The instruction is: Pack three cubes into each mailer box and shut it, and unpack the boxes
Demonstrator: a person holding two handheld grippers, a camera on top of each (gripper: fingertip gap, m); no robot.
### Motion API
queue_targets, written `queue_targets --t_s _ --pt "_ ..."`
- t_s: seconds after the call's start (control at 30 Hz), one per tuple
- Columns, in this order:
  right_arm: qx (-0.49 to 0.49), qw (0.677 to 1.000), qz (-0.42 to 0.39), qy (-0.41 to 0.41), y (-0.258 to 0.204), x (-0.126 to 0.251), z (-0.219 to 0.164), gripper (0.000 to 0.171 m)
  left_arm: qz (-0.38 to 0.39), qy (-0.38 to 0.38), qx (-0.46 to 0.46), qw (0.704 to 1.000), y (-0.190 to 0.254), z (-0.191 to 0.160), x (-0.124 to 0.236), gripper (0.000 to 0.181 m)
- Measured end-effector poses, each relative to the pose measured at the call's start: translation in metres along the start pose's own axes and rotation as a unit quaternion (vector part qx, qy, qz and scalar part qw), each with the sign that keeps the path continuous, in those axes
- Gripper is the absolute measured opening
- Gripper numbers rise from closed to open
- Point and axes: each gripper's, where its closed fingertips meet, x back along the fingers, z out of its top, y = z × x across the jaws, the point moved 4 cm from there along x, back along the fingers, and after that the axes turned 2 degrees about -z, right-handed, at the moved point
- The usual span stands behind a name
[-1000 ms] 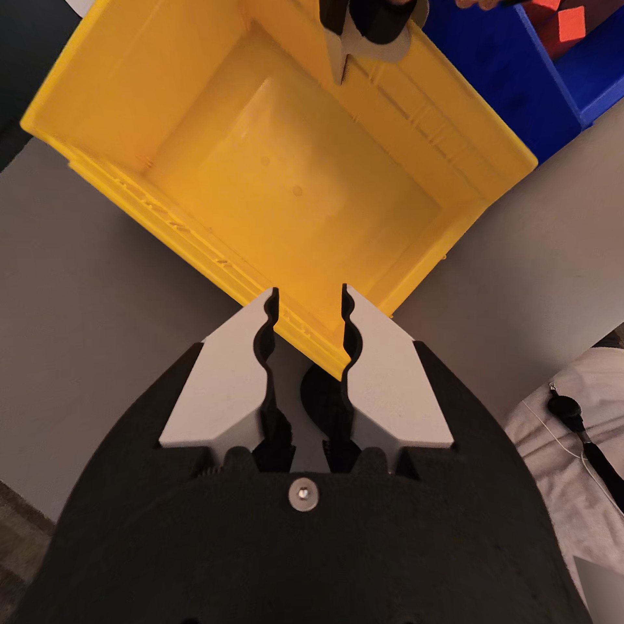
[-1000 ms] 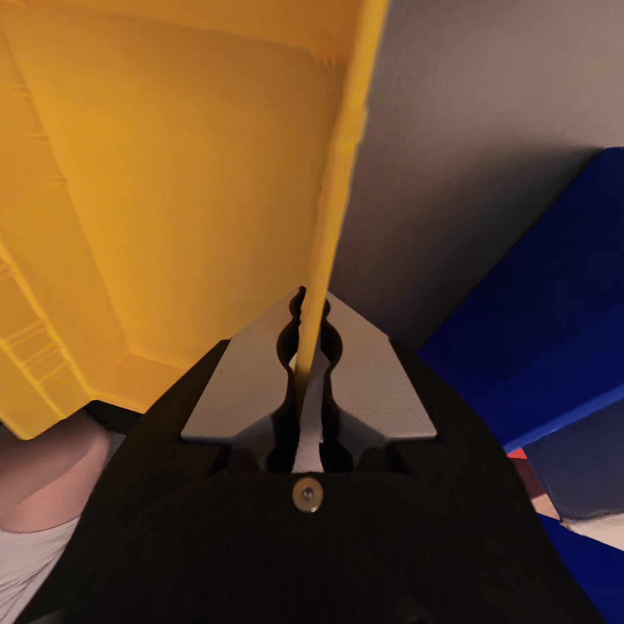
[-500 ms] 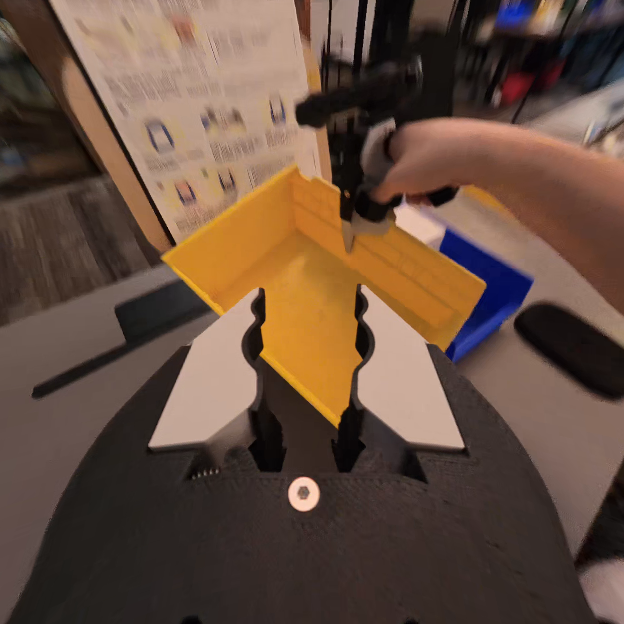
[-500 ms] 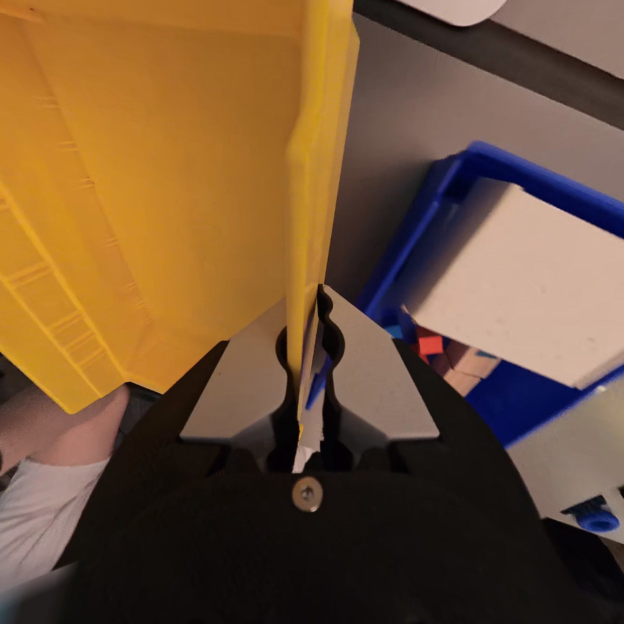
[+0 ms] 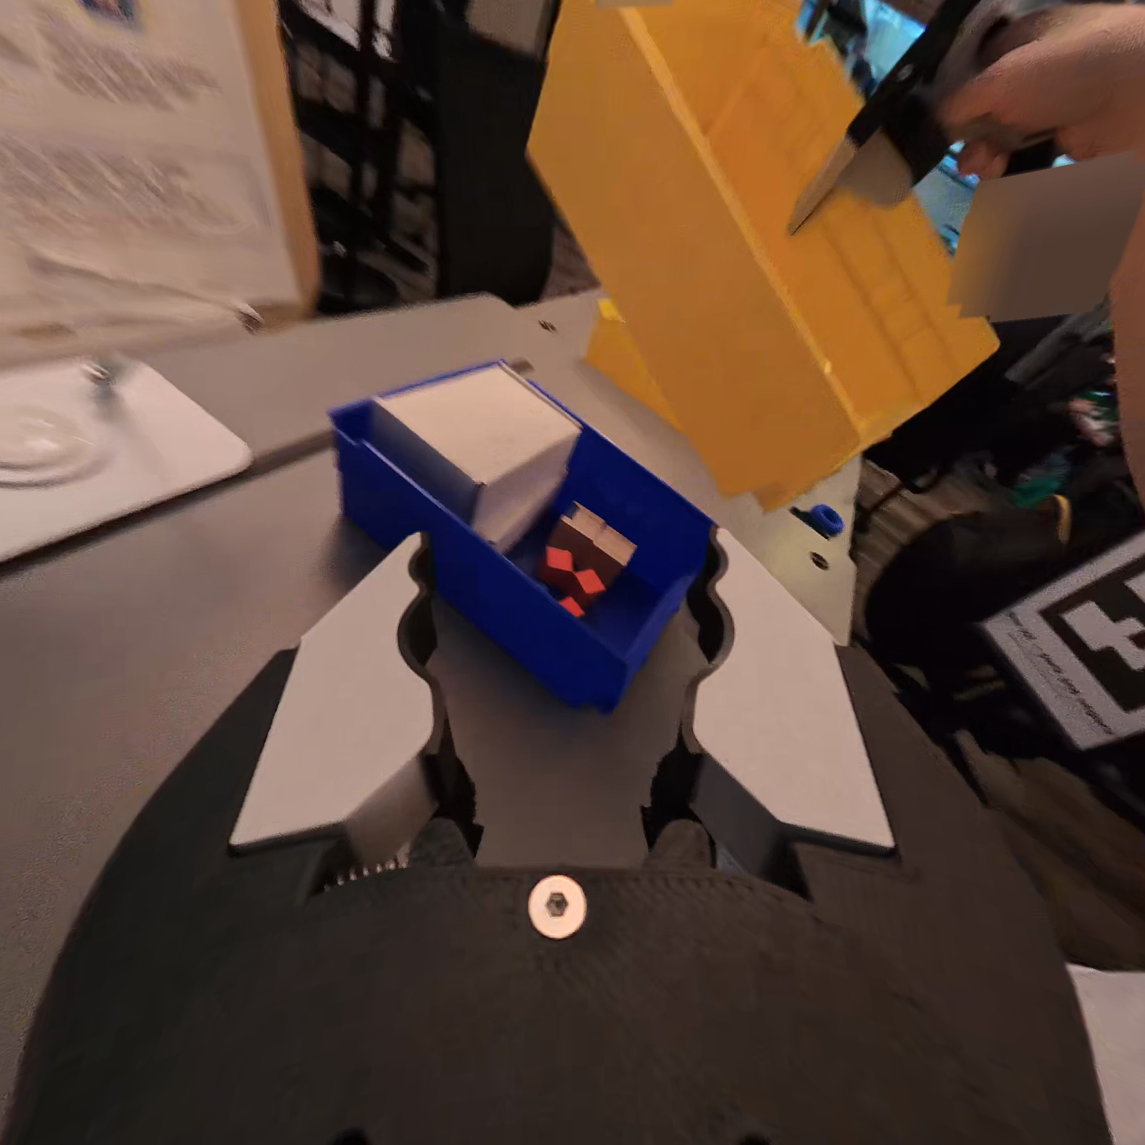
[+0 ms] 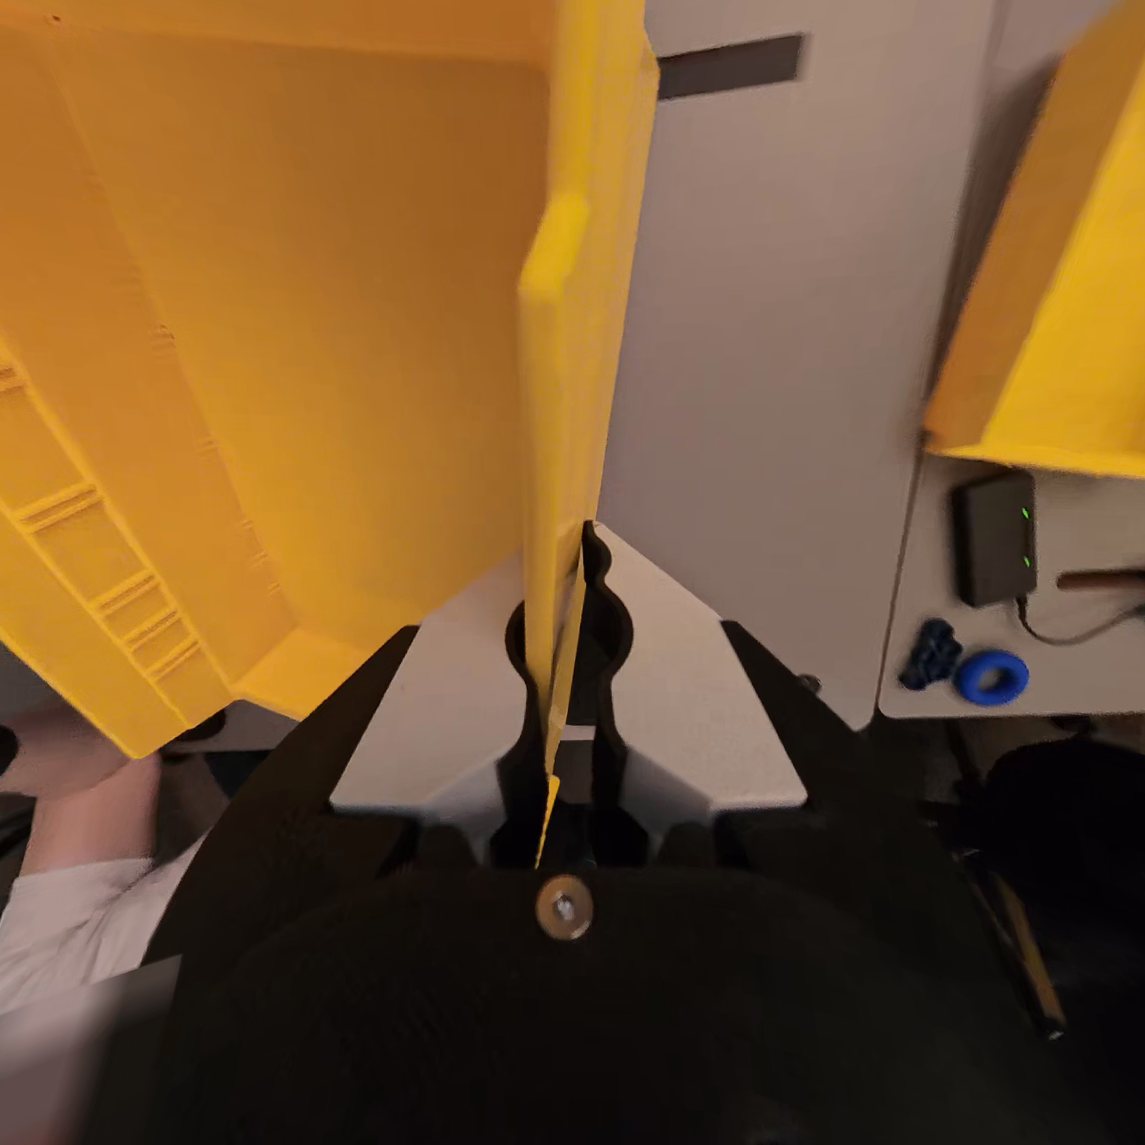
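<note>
Currently the right gripper (image 6: 567, 626) has its jaws clamped on the side wall of a yellow bin (image 6: 297, 322), rim pinched between the two fingers. In the left wrist view that bin (image 5: 731, 260) hangs tilted in the air, clear of the bench (image 5: 155, 619), above and behind the blue bin. Its inside looks bare in the right wrist view. A hand (image 5: 1047, 80) grips the right gripper's (image 5: 830, 186) handle at top right.

Left gripper (image 5: 567, 595): jaws wide apart, holding nothing, hovering over the bench just in front of the blue bin (image 5: 495, 595).

Blue bin sits on the bench. Inside it:
- white mailer box (image 5: 489, 434) at the far end, tilted, leaning on the bin wall, flaps look closed
- second, smaller box (image 5: 595, 545) nearer the front, dark side with pale top, blurred
- red cubes (image 5: 573, 579) at the front end beside the smaller box; count not clear

Other stuff:
- poster board (image 5: 136, 155) standing at left on a white base plate (image 5: 111, 446)
- another yellow bin (image 6: 1066, 279) at the right edge of the right wrist view
- black power adapter (image 6: 994, 536) with green lights plus a blue ring (image 6: 991, 678) on a side surface below it
- a black and white marker tag (image 5: 1090, 644) at the right edge of the left wrist view

Left wrist view is motion blurred.
</note>
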Motion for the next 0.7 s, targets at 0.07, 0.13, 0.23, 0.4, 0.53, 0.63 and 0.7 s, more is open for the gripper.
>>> queue_targets --t_s 0.07,0.13,0.23,0.4,0.53,0.63,0.7 --pt "-0.041 0.999 -0.007 0.002 0.048 0.001 -0.017 0.007 -0.031 -0.031 0.026 0.999 0.002 -0.020 -0.033 0.080" --pt "-0.071 0.997 -0.015 -0.003 0.089 -0.005 -0.034 0.006 -0.038 -0.052 0.033 0.997 0.000 -0.038 -0.059 0.077" --pt "-0.093 0.995 -0.022 -0.016 0.134 -0.024 -0.057 0.007 0.000 -0.091 0.024 0.996 -0.017 -0.063 -0.083 0.080" --pt "-0.100 0.993 -0.020 -0.055 0.172 -0.074 -0.081 0.009 0.041 -0.166 0.081 0.982 -0.051 -0.079 -0.115 0.080" --pt "-0.082 0.993 -0.018 -0.081 0.178 -0.112 -0.089 0.009 0.021 -0.238 0.134 0.962 -0.055 -0.087 -0.144 0.063" --pt "-0.076 0.992 -0.019 -0.094 0.180 -0.129 -0.092 0.009 0.026 -0.269 0.137 0.953 -0.058 -0.100 -0.161 0.060" --pt "-0.075 0.992 -0.020 -0.095 0.182 -0.136 -0.091 0.008 0.015 -0.296 0.142 0.945 -0.058 -0.111 -0.168 0.052"
